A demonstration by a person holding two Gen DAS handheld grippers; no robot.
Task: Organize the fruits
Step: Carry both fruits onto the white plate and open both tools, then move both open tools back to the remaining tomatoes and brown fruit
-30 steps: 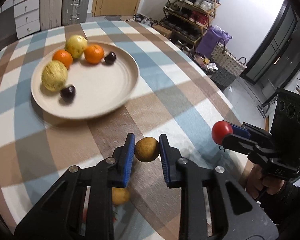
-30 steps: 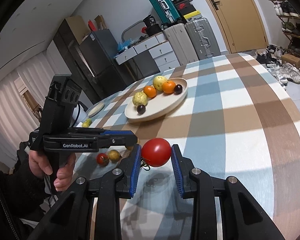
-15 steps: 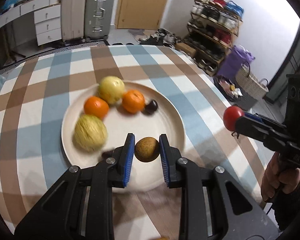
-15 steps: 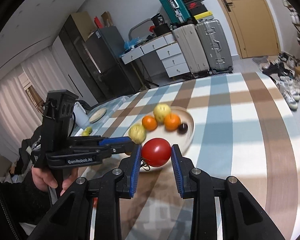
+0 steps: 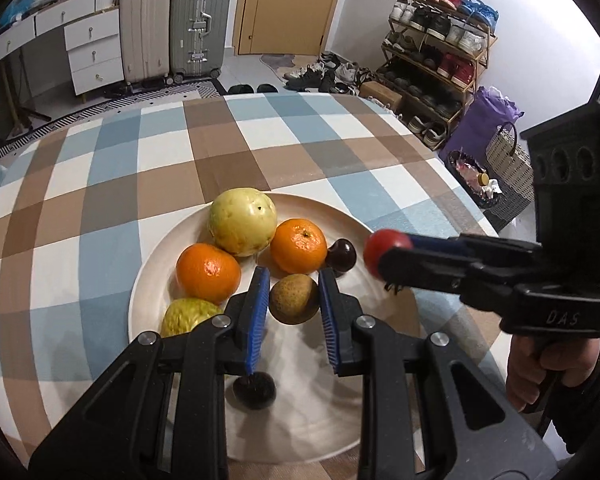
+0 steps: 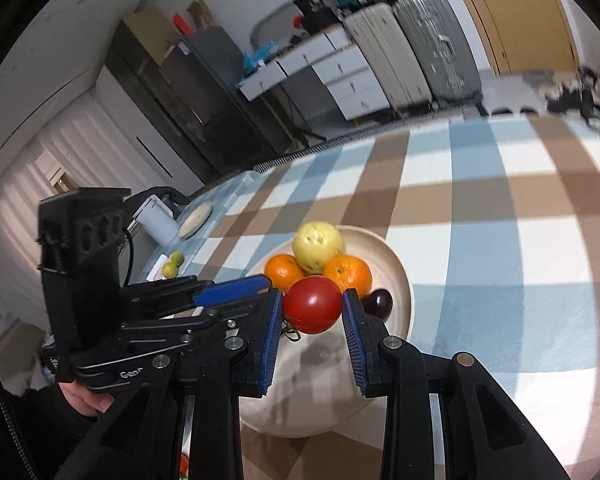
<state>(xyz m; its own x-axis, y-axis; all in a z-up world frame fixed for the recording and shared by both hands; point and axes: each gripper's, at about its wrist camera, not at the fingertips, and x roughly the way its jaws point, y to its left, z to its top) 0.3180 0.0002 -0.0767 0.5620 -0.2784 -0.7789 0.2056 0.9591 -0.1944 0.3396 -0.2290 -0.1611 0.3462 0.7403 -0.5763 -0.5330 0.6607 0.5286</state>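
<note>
My left gripper point(image 5: 294, 300) is shut on a small brown round fruit point(image 5: 294, 299) and hangs over the beige plate point(image 5: 312, 424). On that plate lie a pale yellow guava point(image 5: 243, 221), two oranges point(image 5: 208, 273) point(image 5: 299, 245), a yellow-green fruit point(image 5: 188, 316) and two dark plums point(image 5: 341, 255) point(image 5: 254, 391). Between the blue pads of my right gripper point(image 6: 312, 310) sits a red tomato point(image 6: 313, 304), held shut over the plate's point(image 6: 392, 260) near side. In the left wrist view the right gripper point(image 5: 384, 254) comes in from the right with the tomato point(image 5: 384, 242) at its tip.
The plate stands on a round table with a blue, brown and white checked cloth point(image 5: 168, 160). Two small green fruits point(image 6: 173, 264), a white jug point(image 6: 156, 222) and a small dish point(image 6: 196, 216) sit at the table's far left. Suitcases, drawers and a shoe rack point(image 5: 440, 52) lie beyond.
Both grippers have travelled across the table to above the plate, each keeping its fruit. The plate now lies directly under the left fingers, and the right gripper has drawn close beside it.
</note>
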